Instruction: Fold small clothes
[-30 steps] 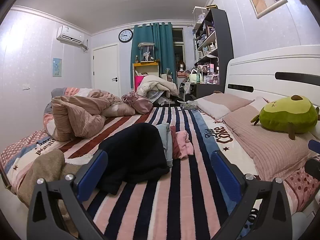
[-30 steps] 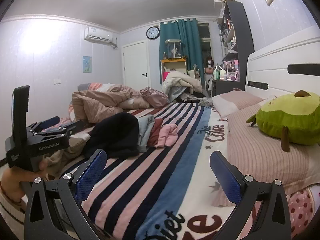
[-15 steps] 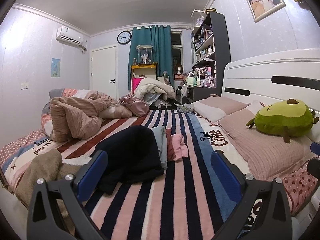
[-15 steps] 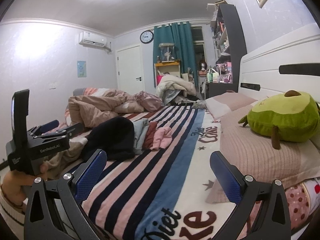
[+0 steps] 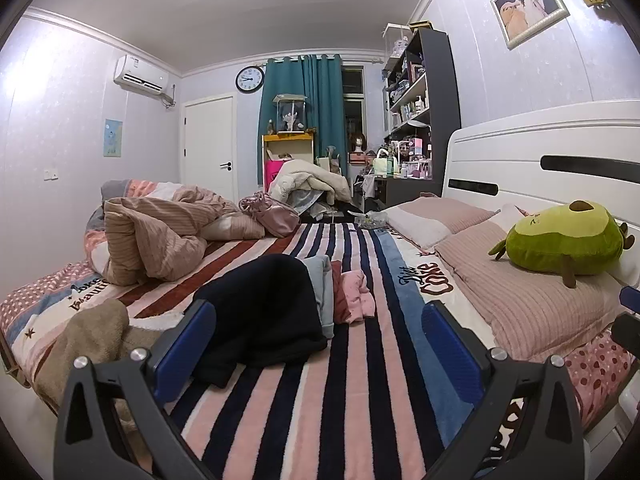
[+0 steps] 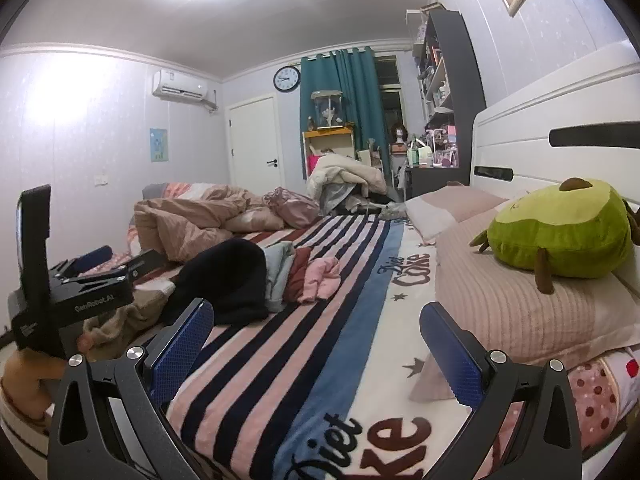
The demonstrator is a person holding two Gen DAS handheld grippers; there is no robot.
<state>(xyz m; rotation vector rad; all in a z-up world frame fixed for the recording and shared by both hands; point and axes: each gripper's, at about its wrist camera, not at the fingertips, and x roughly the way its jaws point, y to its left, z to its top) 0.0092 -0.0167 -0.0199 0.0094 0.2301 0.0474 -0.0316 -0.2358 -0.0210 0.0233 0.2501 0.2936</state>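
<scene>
Gripper (image 5: pixel 316 344) drew back, clothes (image 5: pixel 288 304) ahead (untouched)

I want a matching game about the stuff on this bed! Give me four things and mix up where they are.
Things:
1. green avocado plush toy
2. small pink garment
3. shiny pink handbag
4. crumpled beige striped quilt

Places:
A. far end of the bed, beside the quilt
B. on the striped pink pillow by the headboard
C. left side of the bed
D. in the clothes pile, next to the dark red piece

Pairs: 1-B, 2-D, 3-A, 4-C
</scene>
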